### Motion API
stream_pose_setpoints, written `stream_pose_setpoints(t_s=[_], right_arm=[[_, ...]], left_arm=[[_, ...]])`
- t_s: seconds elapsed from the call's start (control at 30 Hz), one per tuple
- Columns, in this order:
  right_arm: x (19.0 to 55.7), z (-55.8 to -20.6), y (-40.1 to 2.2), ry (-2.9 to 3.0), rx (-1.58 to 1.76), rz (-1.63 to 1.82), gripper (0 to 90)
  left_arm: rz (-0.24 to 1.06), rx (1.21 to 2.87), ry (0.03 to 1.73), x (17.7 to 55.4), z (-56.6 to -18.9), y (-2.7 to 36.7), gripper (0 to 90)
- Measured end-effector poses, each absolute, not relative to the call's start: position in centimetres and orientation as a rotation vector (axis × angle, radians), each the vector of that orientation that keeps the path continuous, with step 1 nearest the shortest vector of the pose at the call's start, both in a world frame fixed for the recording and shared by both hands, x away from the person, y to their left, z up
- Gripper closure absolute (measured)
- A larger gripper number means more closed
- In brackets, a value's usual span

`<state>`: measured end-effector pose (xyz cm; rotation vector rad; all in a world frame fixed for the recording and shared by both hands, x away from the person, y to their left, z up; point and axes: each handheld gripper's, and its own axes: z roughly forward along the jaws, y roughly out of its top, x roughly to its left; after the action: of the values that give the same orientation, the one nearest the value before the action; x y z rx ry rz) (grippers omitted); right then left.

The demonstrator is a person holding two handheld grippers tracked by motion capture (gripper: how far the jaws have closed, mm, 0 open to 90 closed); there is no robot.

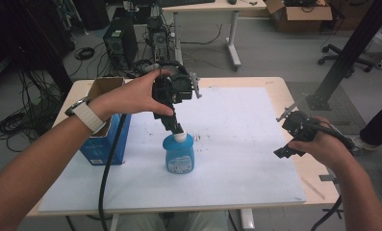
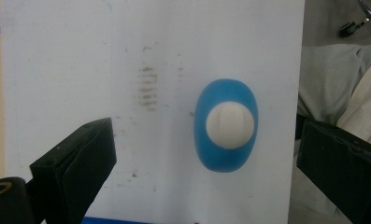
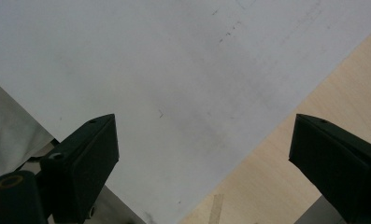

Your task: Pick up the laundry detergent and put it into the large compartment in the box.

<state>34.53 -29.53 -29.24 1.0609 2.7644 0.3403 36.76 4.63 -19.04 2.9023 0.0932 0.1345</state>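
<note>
A blue bottle (image 1: 180, 158) with a round white cap (image 1: 180, 137) stands upright on the white sheet (image 1: 241, 144), left of the table's middle. My left gripper (image 1: 175, 128) hangs straight over it, pointing down, its tip close to the cap. In the left gripper view the bottle (image 2: 220, 158) and cap (image 2: 230, 124) appear from above between the two wide-apart jaws, nearer the right one, and the left gripper (image 2: 206, 161) is open. My right gripper (image 1: 287, 140) is held over the sheet's right edge. It (image 3: 203, 156) is open with nothing between its jaws.
An open-topped blue box (image 1: 105, 137) stands at the sheet's left edge, close behind my left forearm. Bare wooden table (image 1: 318, 180) borders the sheet on the right. Beyond the table are computer towers (image 1: 121, 41), cables and a desk.
</note>
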Motion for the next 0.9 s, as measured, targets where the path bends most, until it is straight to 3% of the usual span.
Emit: stream_pose_setpoints(t_s=[0.9], right_arm=[[34.6, -29.3, -29.2, 2.763, 1.051, 0.343, 8.0]], left_arm=[[0.124, 2.933, 0.084, 35.7, -22.7, 4.2, 5.6]])
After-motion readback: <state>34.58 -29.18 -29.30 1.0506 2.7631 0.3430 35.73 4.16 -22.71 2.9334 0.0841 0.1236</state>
